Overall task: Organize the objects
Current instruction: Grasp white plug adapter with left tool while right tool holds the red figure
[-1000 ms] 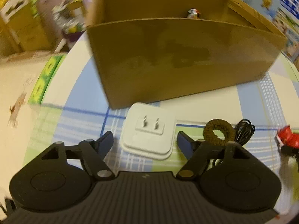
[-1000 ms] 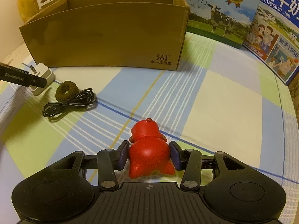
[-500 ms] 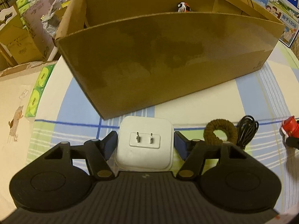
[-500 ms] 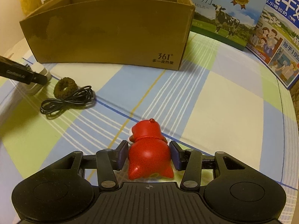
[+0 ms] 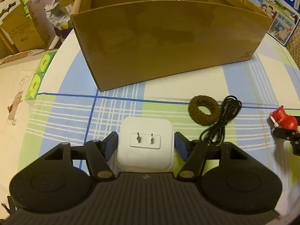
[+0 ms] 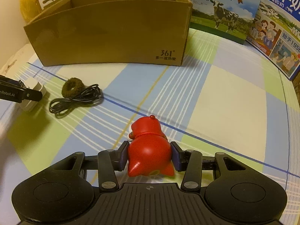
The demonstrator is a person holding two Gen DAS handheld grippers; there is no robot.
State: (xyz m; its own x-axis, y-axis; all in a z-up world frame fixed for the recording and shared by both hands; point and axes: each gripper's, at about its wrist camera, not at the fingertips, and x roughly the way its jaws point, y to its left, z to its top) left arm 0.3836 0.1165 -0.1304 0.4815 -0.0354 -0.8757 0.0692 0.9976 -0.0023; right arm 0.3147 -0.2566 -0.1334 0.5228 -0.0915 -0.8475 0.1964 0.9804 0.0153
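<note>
A blue, green and cream plaid cloth (image 6: pixel 215 93) covers the worktop; the left gripper (image 5: pixel 145 144) fingers clench the white plug adapter (image 5: pixel 145 143); the right gripper (image 6: pixel 149 156) grasps the red figurine (image 6: pixel 148 150); behind stand the cardboard box (image 6: pixel 112 35) and milk cartons (image 6: pixel 221 13).

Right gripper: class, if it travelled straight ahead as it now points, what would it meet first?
Probably the cardboard box; the right gripper, shut on the red toy, has only bare tablecloth ahead before it.

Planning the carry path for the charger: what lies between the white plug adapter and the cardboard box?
Nothing: in the left wrist view only bare checked tablecloth lies between the white plug adapter and the cardboard box.
</note>
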